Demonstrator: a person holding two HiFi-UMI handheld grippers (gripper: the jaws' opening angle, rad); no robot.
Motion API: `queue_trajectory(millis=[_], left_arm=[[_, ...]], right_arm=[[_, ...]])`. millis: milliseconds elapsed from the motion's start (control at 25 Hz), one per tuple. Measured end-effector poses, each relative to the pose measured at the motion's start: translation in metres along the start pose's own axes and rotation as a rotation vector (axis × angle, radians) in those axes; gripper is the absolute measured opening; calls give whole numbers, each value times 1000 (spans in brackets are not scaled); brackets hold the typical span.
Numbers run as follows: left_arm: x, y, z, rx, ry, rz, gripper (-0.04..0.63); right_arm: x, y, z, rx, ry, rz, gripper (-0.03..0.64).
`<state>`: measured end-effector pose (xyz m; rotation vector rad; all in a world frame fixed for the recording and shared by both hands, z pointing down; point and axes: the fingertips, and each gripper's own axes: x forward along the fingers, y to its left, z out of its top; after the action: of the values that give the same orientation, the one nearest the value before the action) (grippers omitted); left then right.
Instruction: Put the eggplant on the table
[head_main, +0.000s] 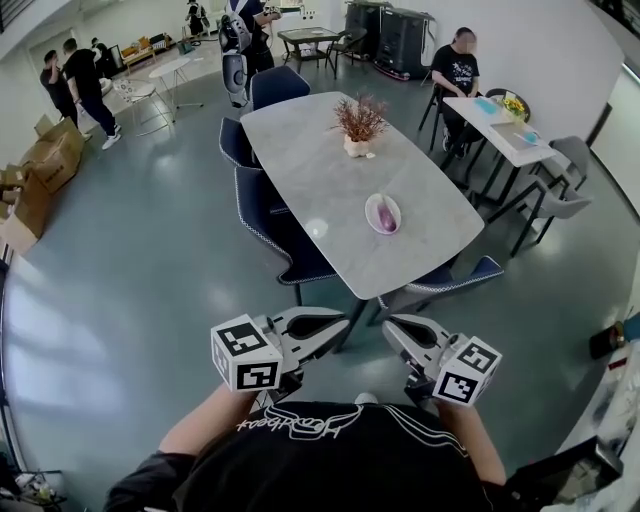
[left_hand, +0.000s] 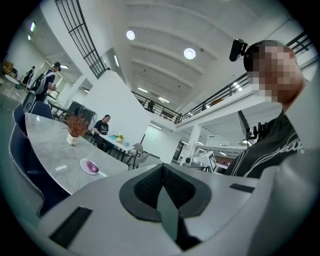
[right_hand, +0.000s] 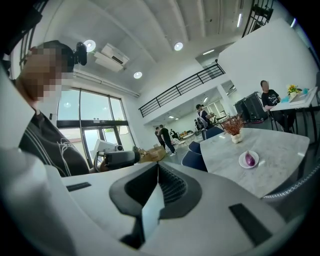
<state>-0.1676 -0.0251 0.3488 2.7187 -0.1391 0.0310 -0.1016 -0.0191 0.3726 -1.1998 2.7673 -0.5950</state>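
So, head view first: the left gripper (head_main: 342, 324) and right gripper (head_main: 392, 328) are both held low, close to the person's chest, side by side and well short of the counter (head_main: 300, 160). The eggplant (head_main: 386, 215) is up at roughly 12 o'clock from them. It lies in a small white plate (head_main: 370, 204) near the counter's near end. A potted plant (head_main: 358, 122) stands on the same top at about 11 o'clock from the plate, and dark blue chairs (head_main: 270, 215) line the 9 o'clock side.

Left gripper view: the jaws are pressed together with nothing between them, so the left gripper (left_hand: 162, 182) is empty. The eggplant (left_hand: 91, 166) shows tiny at around 9 o'clock, in its plate (left_hand: 85, 163) on the counter (left_hand: 50, 150).

Right gripper view: same deal, the right gripper (right_hand: 157, 175) has its jaws closed on nothing. Here the eggplant (right_hand: 250, 159) sits out at 3 o'clock in the plate (right_hand: 243, 163), far from the jaws, with the plant (right_hand: 233, 127) behind it at about 1 o'clock.
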Motion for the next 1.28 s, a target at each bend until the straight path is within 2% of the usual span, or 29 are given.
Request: queue_trajectory(millis=[360,760,1280], left_arm=[[-10,-17,-8,-24,-21,-20,9],[-26,-41,-25,-7,-2,-44,9],[-33,-50,-29,11,2,-71,9]], right_arm=[[-8,30,-17,68,-11,43,8],[-15,58,-31,42,-4,37,6],[-16,69,-32,31,-22,17,6]])
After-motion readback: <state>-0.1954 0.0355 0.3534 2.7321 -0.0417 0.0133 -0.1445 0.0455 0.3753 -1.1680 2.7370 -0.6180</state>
